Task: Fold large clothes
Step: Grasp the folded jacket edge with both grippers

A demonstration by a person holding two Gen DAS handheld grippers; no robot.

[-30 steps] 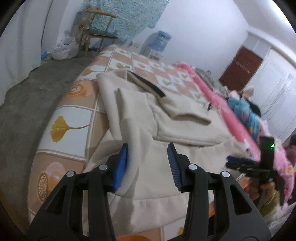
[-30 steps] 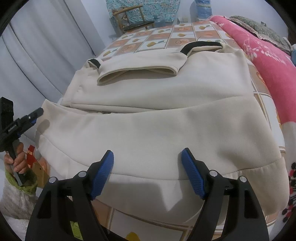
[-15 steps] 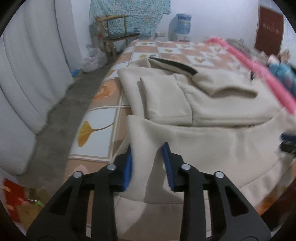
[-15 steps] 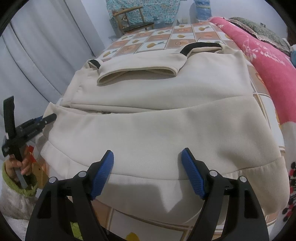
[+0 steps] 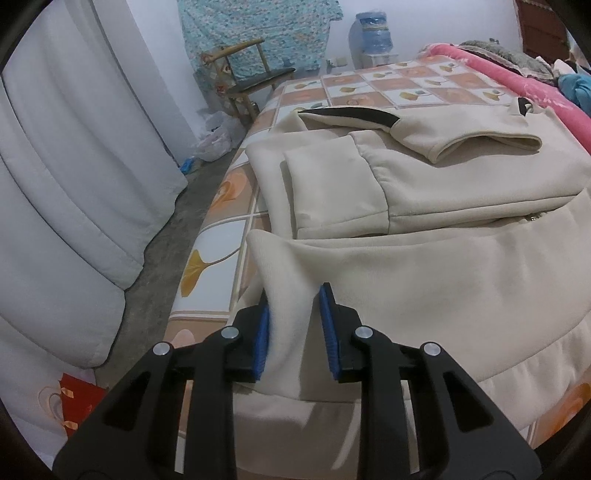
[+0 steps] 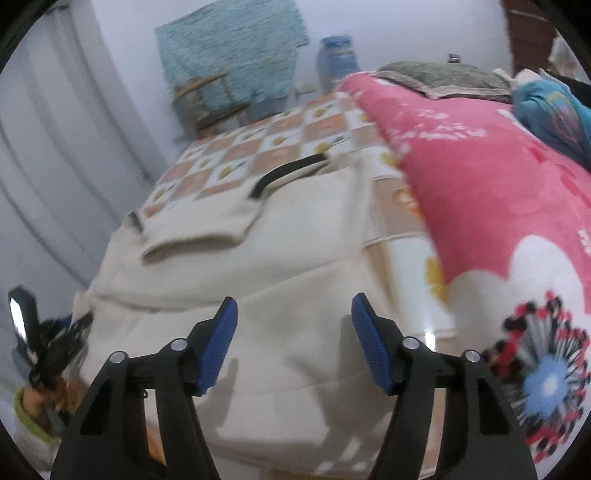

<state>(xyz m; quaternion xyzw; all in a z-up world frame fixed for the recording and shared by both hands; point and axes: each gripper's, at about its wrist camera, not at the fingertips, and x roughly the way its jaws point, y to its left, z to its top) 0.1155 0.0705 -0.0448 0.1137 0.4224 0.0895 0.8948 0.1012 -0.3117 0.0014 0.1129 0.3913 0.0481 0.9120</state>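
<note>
With the cream sweatshirt lying on the checkered bed, you are now pinching its near-left hem corner in your narrowed left gripper, while your right gripper, lifted and swung rightward, is closing with nothing pinched.

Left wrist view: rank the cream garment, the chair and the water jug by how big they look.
1. Cream garment, much the largest, though nearest the camera.
2. Chair.
3. Water jug, smallest; it and the chair are far back, so true sizes are unsure.
</note>
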